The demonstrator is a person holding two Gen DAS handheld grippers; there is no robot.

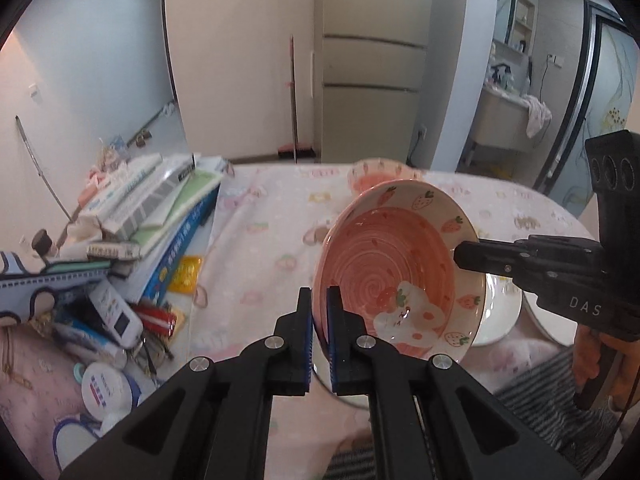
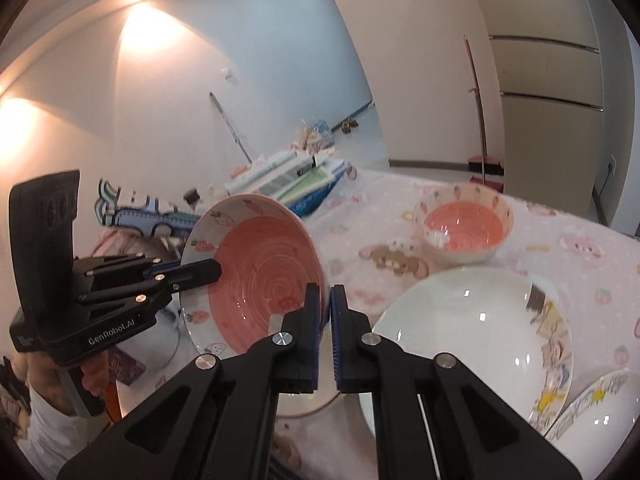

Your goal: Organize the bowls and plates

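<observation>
the left gripper (image 1: 319, 300) is clamping the near rim of a pink strawberry plate (image 1: 394, 268), its blue-padded jaws pressed onto the edge from both sides. the right gripper (image 2: 325, 300) is pinching the opposite rim of the same plate, seen in the left wrist view as a black finger reaching in from the right side. between the two grippers the plate is hanging tilted in the air above the table, its spiral-painted inside facing the cameras.

under and beyond the lifted plate, a white plate with cartoon print (image 2: 472, 340) is lying flat on the pink patterned tablecloth (image 2: 560, 248). another white plate with a cartoon rim (image 2: 596, 400) is sitting just beside it at the lower right edge of the right wrist view, only partly visible. farther back on the cloth, a small pink strawberry bowl (image 2: 464, 224) is standing upright, apart from the plates.

along the far left side of the table a pile of books and boxes (image 1: 160, 200) is leaning in a loose stack, with small jars and packets (image 1: 108, 384) crowding the corner next to it. a broom (image 1: 294, 96) is standing against the cabinet behind the table.
</observation>
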